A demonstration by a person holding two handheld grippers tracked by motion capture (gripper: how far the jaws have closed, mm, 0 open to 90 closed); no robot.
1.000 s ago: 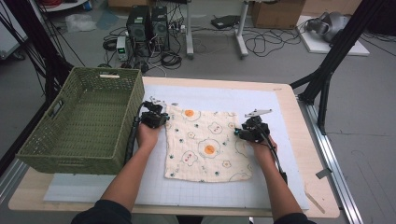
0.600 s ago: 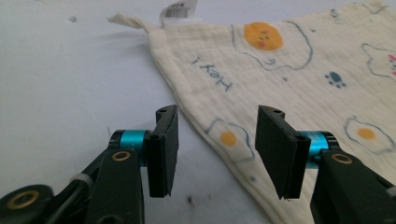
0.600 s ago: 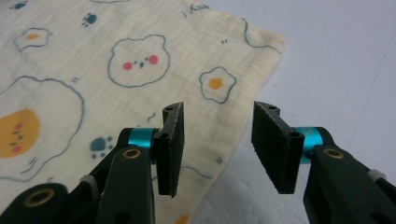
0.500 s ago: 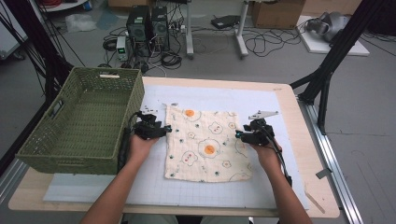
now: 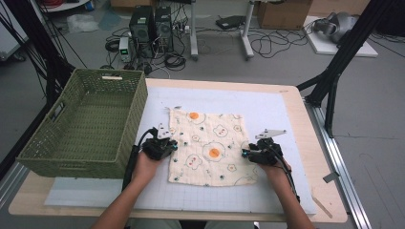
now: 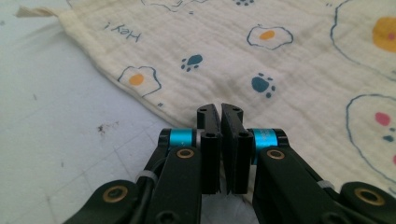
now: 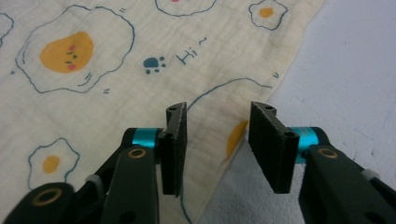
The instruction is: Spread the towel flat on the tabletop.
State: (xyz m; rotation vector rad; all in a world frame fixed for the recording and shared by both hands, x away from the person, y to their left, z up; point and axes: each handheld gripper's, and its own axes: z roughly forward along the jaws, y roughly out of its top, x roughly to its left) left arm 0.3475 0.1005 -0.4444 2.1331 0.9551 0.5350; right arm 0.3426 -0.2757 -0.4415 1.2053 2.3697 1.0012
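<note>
High view: cream cloth (image 5: 208,147) printed with fried eggs lies flat.

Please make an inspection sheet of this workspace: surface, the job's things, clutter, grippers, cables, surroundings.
Surface: wooden table under a white grid mat.
Job's things: egg-print cloth spread flat on the mat.
Clutter: empty green basket at the left edge.
Grippers: left gripper shut at the cloth's left edge, whether on the hem I cannot tell; right gripper open, straddling the right edge.
Cables: one trails from each gripper.
Surroundings: computer towers, loose cables and boxes on the floor.
</note>
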